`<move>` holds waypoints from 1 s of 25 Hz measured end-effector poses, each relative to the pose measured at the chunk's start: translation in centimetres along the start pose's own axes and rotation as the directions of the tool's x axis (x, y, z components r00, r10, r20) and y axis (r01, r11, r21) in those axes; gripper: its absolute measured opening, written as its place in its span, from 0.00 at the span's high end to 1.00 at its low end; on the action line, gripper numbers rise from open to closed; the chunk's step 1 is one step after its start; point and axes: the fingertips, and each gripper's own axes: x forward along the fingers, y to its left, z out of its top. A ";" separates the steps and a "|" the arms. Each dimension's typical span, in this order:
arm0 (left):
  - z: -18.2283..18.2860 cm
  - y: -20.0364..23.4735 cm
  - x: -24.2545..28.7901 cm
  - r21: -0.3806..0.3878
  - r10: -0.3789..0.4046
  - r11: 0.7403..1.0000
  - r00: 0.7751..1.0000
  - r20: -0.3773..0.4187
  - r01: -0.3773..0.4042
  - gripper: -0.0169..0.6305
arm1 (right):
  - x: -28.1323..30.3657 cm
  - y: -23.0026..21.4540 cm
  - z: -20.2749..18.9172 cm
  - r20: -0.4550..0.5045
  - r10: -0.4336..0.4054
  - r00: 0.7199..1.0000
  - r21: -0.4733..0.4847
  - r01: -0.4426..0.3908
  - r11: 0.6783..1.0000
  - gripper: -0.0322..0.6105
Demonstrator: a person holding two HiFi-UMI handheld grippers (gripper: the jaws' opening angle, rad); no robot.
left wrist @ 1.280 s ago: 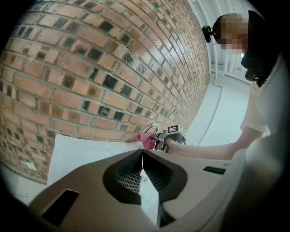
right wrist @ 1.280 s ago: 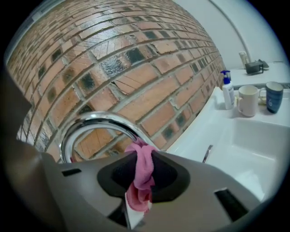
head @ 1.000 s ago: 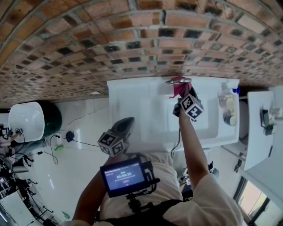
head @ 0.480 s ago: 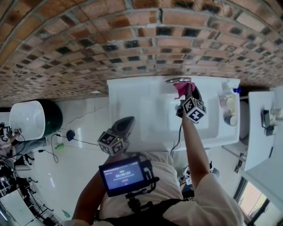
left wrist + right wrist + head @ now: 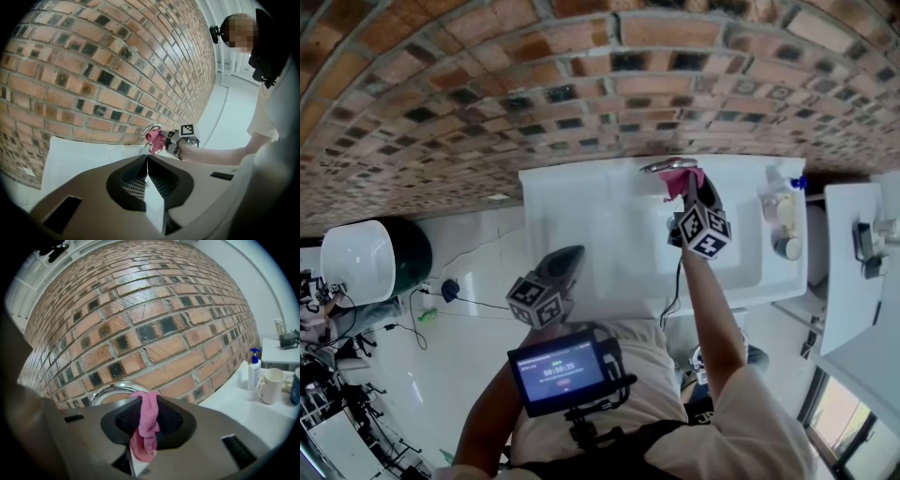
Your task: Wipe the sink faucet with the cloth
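A pink cloth [image 5: 147, 420] is pinched in my right gripper [image 5: 143, 414], which is shut on it. The chrome faucet [image 5: 112, 391] arches just beyond the jaws against the brick wall. From the head view, the right gripper [image 5: 694, 192] holds the cloth [image 5: 682, 180] right at the faucet [image 5: 667, 165] at the back of the white sink [image 5: 581, 216]. My left gripper [image 5: 564, 263] hangs shut and holding nothing at the sink's near left edge. The left gripper view looks over its jaws [image 5: 146, 158] to the cloth [image 5: 154, 138] and faucet [image 5: 151, 127].
A soap pump bottle [image 5: 253, 368] and a white mug [image 5: 268, 385] stand on the sink ledge at the right. The brick wall [image 5: 534, 84] rises right behind the faucet. A white side table [image 5: 853, 234] sits further right, and a round white bin [image 5: 356, 258] on the floor at left.
My right gripper with the cloth has moved up from below the spout to the faucet's top near the wall. The left gripper has stayed put.
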 end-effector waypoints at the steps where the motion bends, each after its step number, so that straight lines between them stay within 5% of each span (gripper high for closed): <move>1: 0.0 0.0 0.1 0.001 -0.003 1.000 1.000 -0.002 0.003 0.97 | 0.0 0.2 0.1 -0.001 0.008 1.000 -0.002 -0.008 1.000 0.82; 13: -0.5 -0.5 0.9 -0.007 -0.011 1.000 1.000 -0.017 0.011 0.97 | -0.2 5.4 -0.3 -0.010 0.198 0.980 -0.086 -0.198 0.976 0.82; 25: -0.7 -0.3 0.4 -0.011 0.004 1.000 1.000 -0.013 -0.004 0.97 | -0.5 7.6 -1.0 -0.031 0.238 0.971 -0.222 -0.239 0.945 0.83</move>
